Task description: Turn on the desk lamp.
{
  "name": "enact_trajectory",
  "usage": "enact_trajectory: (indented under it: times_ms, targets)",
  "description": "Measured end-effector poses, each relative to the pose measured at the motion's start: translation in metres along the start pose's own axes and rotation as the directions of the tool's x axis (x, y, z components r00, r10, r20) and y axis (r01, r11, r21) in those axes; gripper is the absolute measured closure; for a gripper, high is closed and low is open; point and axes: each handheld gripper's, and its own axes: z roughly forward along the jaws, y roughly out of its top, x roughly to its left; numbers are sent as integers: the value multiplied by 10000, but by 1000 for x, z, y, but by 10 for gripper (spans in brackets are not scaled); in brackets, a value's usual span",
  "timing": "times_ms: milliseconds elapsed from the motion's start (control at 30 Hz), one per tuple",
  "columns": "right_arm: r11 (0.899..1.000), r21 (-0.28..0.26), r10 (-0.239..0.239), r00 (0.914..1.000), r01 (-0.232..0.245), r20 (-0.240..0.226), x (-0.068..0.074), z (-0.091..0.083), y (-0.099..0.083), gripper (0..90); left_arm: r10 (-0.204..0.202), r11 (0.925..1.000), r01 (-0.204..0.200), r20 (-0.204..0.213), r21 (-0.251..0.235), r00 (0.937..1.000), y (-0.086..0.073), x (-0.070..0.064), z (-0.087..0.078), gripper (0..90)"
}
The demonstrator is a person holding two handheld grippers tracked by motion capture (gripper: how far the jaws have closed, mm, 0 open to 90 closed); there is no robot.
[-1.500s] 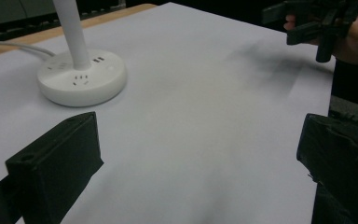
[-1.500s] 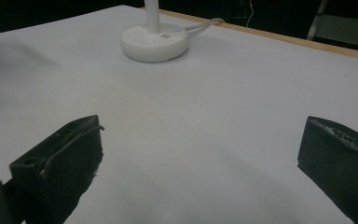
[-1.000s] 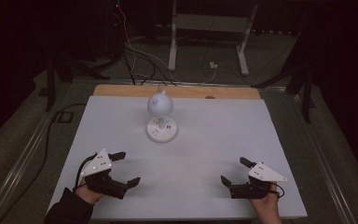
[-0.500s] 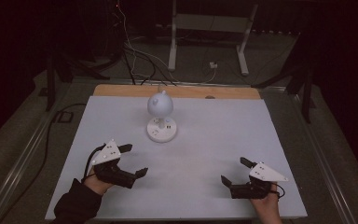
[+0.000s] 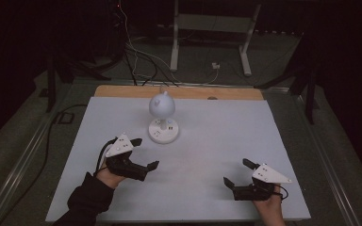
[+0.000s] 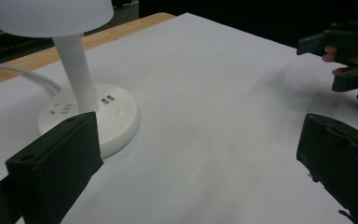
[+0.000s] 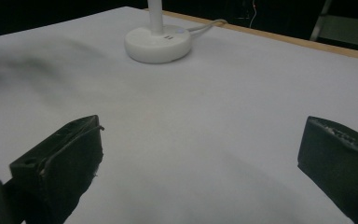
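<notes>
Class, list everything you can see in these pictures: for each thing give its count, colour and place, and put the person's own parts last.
Lamp: one, white, round base with sockets, far middle of the table.
Lamp cord: one, white, runs from the base toward the far edge.
Table: one, pale grey top with a wooden strip along the far edge.
Cables: several, dark and white, on the floor beyond the table.
Stand: one, pale metal, on the floor at the back.
Left gripper: one, black, grey plate on top, open, near the lamp.
Right gripper: one, black, grey plate on top, open, near right.
Sleeve: one, black, near left.

dark room, grey floor (image 5: 23,122), cables (image 5: 136,52)
</notes>
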Motion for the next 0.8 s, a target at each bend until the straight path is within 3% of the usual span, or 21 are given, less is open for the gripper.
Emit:
enact_trajectory:
  times_ms: [300, 800]
  targets:
    - [10000, 9, 59, 10000, -59, -39, 0, 0, 0, 0, -127, 9999, 124, -236, -109, 9996, 7, 1, 16, 4]
    - [10000, -35, 73, 9999, -73, -78, 0, 0, 0, 0, -462, 9989, 464, -1188, -8, 9918, 11, 3, 45, 4]
